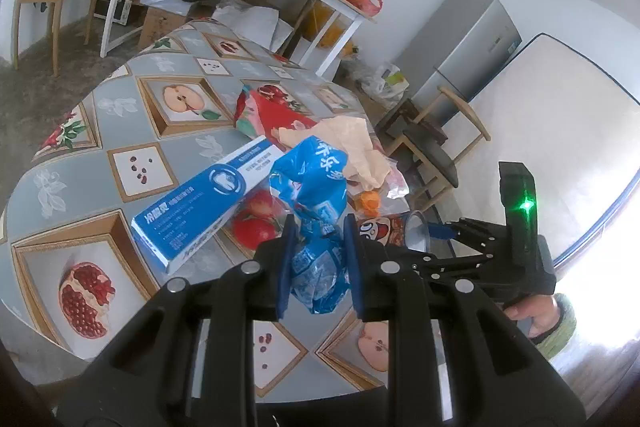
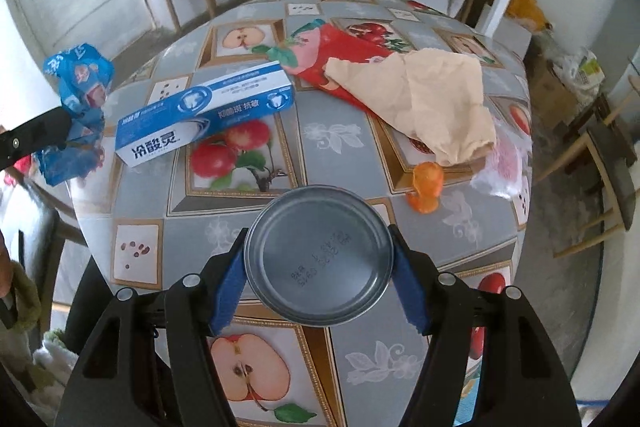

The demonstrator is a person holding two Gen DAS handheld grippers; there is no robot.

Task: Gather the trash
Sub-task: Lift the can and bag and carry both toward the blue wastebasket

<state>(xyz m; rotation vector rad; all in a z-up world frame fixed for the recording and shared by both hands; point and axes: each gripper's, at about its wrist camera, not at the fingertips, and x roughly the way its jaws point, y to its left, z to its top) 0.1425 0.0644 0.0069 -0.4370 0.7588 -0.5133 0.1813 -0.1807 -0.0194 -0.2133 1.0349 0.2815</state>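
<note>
Blue crumpled wrapper (image 1: pixel 316 227) sits clamped between the narrowly set blue pads of the left gripper (image 1: pixel 318 259), held above the worktop (image 1: pixel 120 99). Ahead and to the left of this gripper, a blue-and-white toothpaste box (image 1: pixel 208 203) lies flat on the fruit-patterned cloth. Beyond the box lie a red packet (image 1: pixel 276 111) and a crumpled tan paper (image 1: pixel 356 147).

The right gripper (image 2: pixel 318 259) holds a round metal can (image 2: pixel 318 255) by its sides, with its base facing the camera. The jaws stand wide, and both pads touch the rim. The can is clear of the worktop (image 2: pixel 328 163).

Ahead and to the right of the right gripper, a piece of orange peel (image 2: pixel 426 189) rests on the cloth. A clear plastic bag (image 2: pixel 506 163) lies just to the right of the peel, at the worktop edge. In the left wrist view, a hand (image 1: pixel 532 311) grasps the handle of the right gripper.
</note>
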